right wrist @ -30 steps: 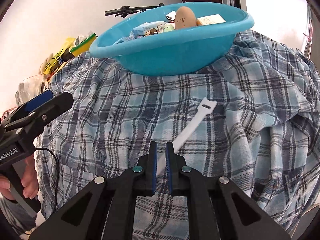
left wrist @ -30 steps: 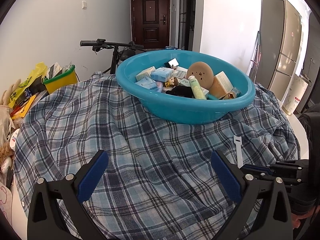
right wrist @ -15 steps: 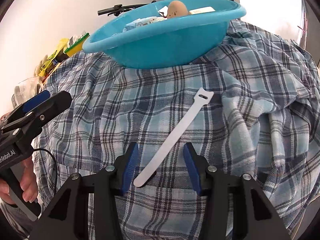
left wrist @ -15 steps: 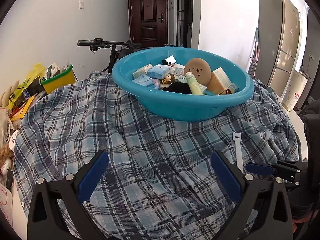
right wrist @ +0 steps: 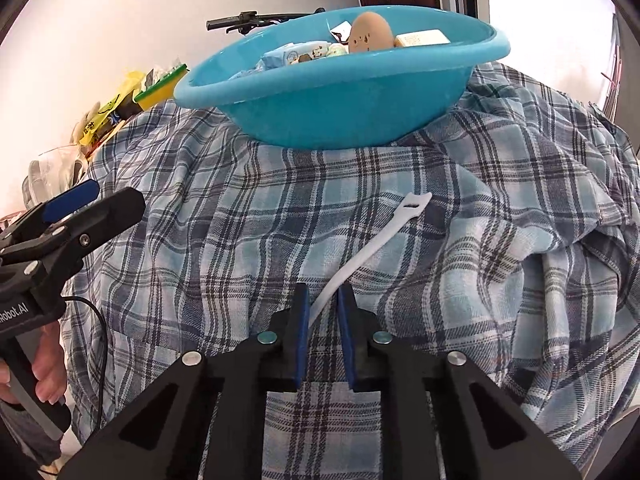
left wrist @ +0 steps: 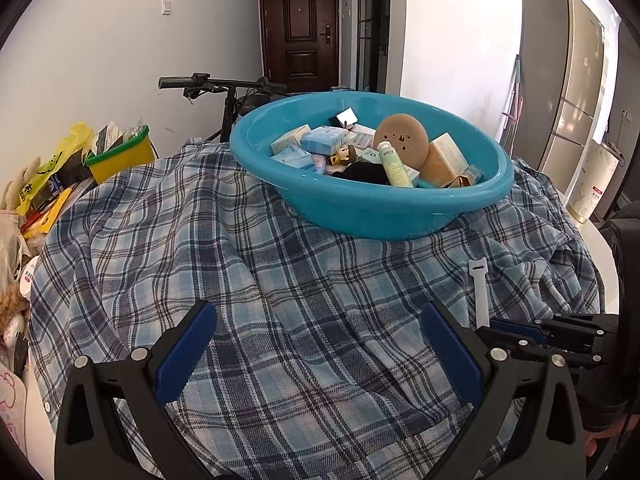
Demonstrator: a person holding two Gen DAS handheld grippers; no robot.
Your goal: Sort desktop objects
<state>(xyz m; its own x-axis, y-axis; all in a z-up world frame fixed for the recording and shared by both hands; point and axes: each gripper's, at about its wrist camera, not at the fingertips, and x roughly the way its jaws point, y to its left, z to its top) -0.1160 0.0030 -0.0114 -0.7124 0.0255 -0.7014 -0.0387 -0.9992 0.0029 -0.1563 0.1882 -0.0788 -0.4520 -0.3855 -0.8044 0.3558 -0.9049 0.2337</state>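
A white strap (right wrist: 372, 246) lies on a blue plaid cloth (right wrist: 200, 208) that covers the table, stretched slantwise from its slotted head near the basin down toward the camera. The right gripper (right wrist: 323, 300) points down at the near end of this strap, and its jaws are closing with the strap's tail between the blue pads; a narrow gap still shows on each side of the tail, so the pads do not yet press on it. In the left wrist view the same strap (left wrist: 479, 292) lies just ahead of the right gripper (left wrist: 504, 326), which reaches in from the right edge. The left gripper (left wrist: 318, 344) hangs over bare cloth with its fingers spread wide and nothing between them; in the right wrist view it (right wrist: 90, 202) shows at the left edge, held by a hand (right wrist: 44, 372) on its grip. Beyond the strap stands a turquoise basin (left wrist: 360, 208) on the cloth, filled with small boxes, a green-and-white tube (left wrist: 394, 164), a round tan disc (left wrist: 402, 138) and a small doll figure (left wrist: 342, 156). To the left of the cloth sits a yellow bin with a green rim (left wrist: 120, 156) among bags and packets. Behind the basin a bicycle handlebar (left wrist: 200, 81) shows before a dark door (left wrist: 300, 32), and a refrigerator (left wrist: 568, 80) stands at the right.
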